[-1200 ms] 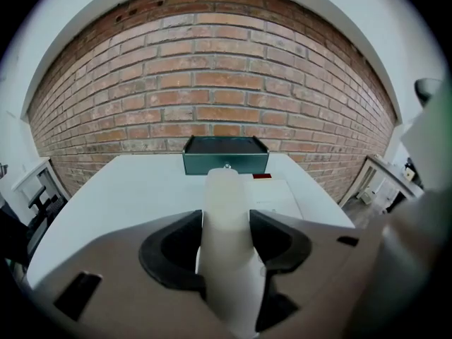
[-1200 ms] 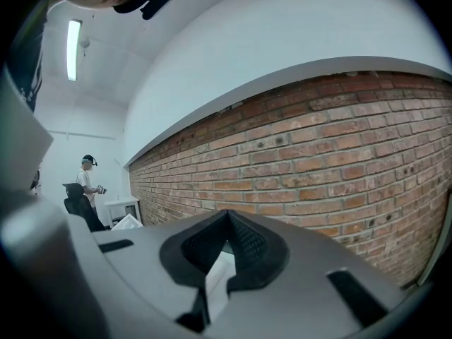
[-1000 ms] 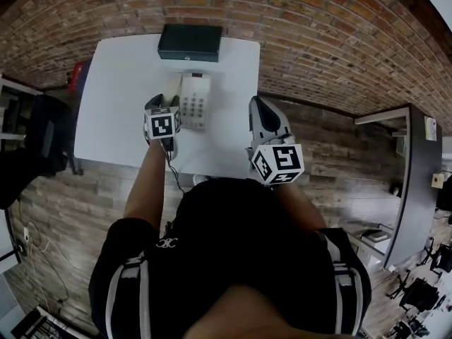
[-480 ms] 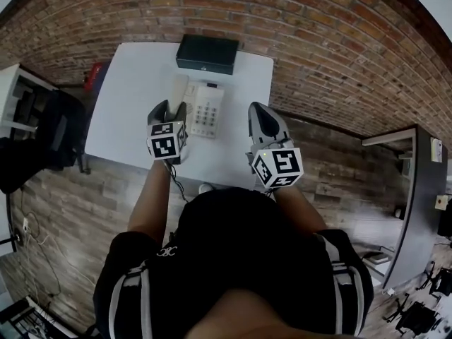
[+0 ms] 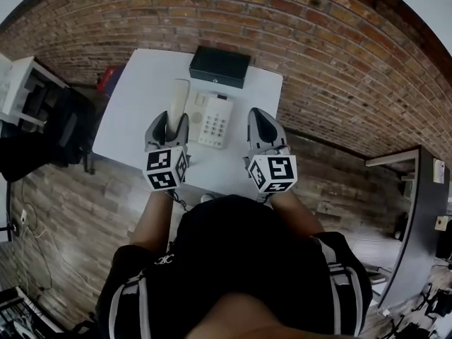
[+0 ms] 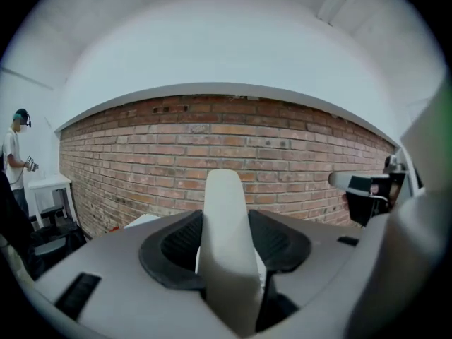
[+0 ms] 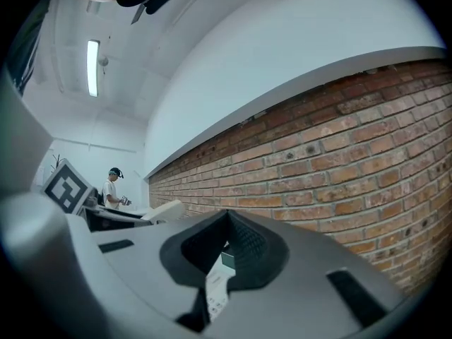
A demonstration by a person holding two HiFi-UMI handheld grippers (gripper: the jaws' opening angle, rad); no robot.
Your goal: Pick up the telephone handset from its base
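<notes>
Since my left gripper [image 5: 169,121], clamped on the handset [image 5: 177,96], has lifted it clear of the base [image 5: 216,122], I judge the pick done; right gripper [image 5: 257,116] stays closed, empty.

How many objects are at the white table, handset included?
3: the black box at the far edge, the phone base mid-table, and the handset left of it, gripped by the left tongs. Anything small under the tongs would be hidden.
</notes>
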